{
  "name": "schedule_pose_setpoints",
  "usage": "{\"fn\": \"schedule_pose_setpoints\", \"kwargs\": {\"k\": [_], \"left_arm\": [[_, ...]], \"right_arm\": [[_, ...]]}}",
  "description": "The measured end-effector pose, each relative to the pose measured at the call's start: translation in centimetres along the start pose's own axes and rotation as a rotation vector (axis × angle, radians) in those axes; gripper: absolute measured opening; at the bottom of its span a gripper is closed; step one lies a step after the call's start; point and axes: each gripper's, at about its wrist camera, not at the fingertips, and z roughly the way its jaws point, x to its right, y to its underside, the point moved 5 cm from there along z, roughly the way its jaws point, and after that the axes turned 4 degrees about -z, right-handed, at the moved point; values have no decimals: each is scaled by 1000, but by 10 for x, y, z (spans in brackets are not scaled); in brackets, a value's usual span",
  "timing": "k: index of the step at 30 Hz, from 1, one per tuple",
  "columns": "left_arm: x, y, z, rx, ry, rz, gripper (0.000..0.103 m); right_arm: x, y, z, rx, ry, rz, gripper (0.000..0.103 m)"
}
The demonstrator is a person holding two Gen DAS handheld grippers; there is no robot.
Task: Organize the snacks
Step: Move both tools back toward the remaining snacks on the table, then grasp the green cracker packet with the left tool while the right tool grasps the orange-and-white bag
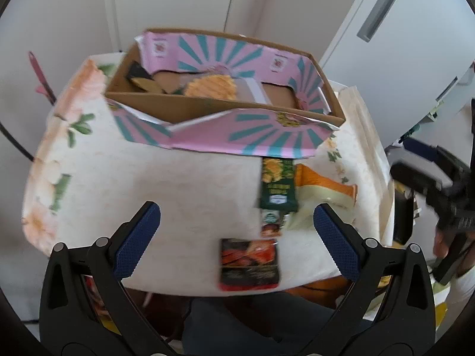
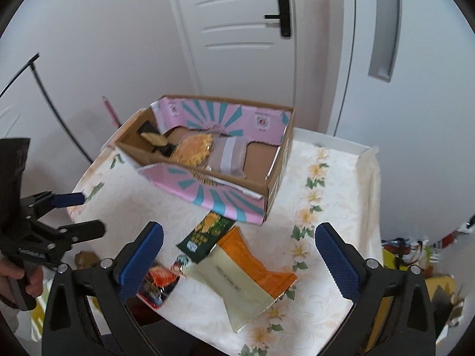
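A cardboard box [image 1: 190,109] with pink and teal flaps stands at the back of the table and holds several snack packs; it also shows in the right wrist view [image 2: 276,184]. In front of it lie a green pack [image 1: 278,185] [image 2: 206,235], an orange and cream bag [image 1: 323,195] [image 2: 246,276] and a red and black pack [image 1: 249,264] [image 2: 158,284]. My left gripper [image 1: 237,240] is open and empty above the table's near edge, over the red and black pack. My right gripper [image 2: 239,258] is open and empty above the orange and cream bag.
The table wears a cream floral cloth [image 1: 98,160] [image 2: 335,195]. White doors [image 2: 237,29] and walls stand close behind. The other gripper shows at the edge of each view, at the right in the left wrist view [image 1: 439,184] and at the left in the right wrist view [image 2: 44,225]. Clutter lies on the floor at the right [image 2: 415,255].
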Motion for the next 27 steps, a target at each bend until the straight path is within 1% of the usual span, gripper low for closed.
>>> {"fn": "schedule_pose_setpoints", "kwargs": {"k": [3,6,9,11,14,15,16,20,25,27], "left_arm": [[11,-4,18,-19,27,-11,102],[23,-9,43,-49,41,15,102],[33,-10,75,-95,34,55,90],[36,-10,94,-128,31,66,76],[36,-7,115,-161,11,84,70],[35,-6,118,-169,7,86,68],[34,-6,122,-173,-1,88,63],[31,-5,131,-192,-20,105,55],[36,-6,134,-198,-55,159,50],[39,-5,135,-201,-90,204,49]], "right_arm": [[5,12,6,-14,-51,-42,102],[11,24,12,-34,-86,-80,102],[18,38,23,-56,-115,-114,102],[22,46,32,-67,-132,-132,102],[26,57,46,-78,-163,-150,102],[26,59,50,-77,-173,-157,102],[26,62,54,-77,-183,-169,102],[21,65,65,-82,-204,-218,102],[18,66,75,-99,-235,-256,102],[16,66,77,-103,-235,-275,102]]}}
